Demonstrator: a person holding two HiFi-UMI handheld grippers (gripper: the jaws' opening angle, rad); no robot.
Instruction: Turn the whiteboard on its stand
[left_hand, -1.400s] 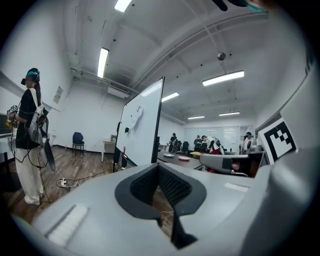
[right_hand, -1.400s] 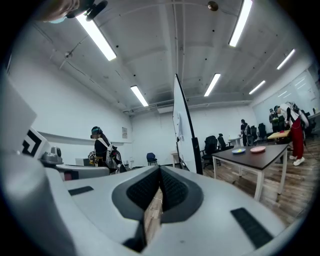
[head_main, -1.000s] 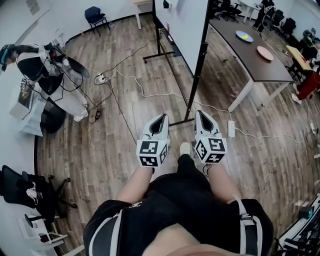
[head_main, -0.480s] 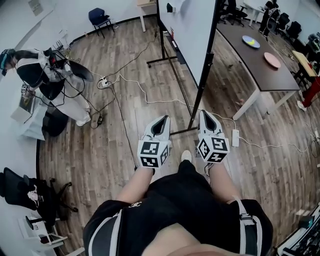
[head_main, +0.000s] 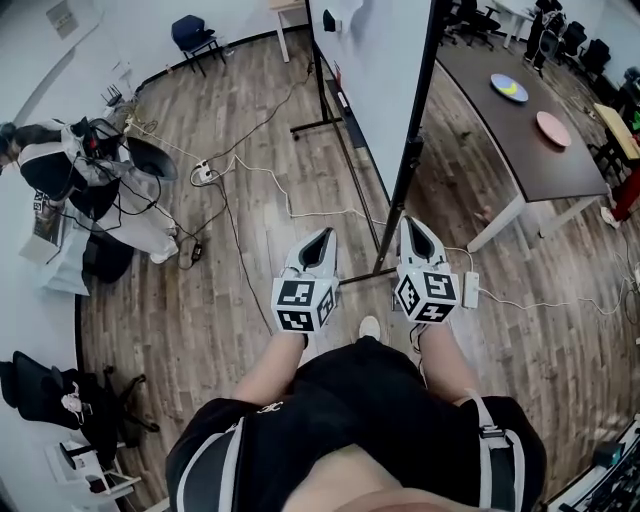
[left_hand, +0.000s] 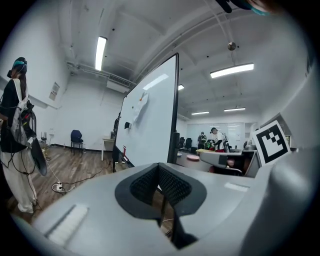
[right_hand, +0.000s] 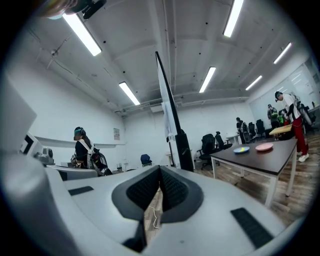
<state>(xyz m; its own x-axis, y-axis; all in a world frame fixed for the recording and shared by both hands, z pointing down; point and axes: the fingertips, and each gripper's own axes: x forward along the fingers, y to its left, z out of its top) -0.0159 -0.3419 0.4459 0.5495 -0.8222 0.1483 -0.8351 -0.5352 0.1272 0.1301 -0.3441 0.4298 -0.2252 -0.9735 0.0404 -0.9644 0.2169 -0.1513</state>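
Floor (head_main: 250, 260): wood planks; I see it run under everything listed below.
Whiteboard (head_main: 375, 60): upright on its black stand (head_main: 412, 170), straight ahead of me, its white face turned toward the left of the head view. The near post's foot sits on the floor just ahead of my two grippers. Neither gripper touches it.
Bench (head_main: 500, 130): dark top, white legs, just to the right of the whiteboard.
Person (head_main: 90, 175): standing well off to the left, with a tangle of cables nearby.
Left gripper (head_main: 320, 236): held level and pointing at the stand. In its own view I read the jaws as closed together, with nothing between them.
Right gripper (head_main: 412, 224): beside the left one, nearest the stand's post. Jaws closed together, nothing held.
Blue chair (head_main: 190, 32): by the far wall, well apart from the stand.
Pink plate (head_main: 552, 128): on the bench.
Blue plate (head_main: 509, 88): on the bench, farther back.
Power strip (head_main: 471, 289): white, on the floor just right of the right gripper.
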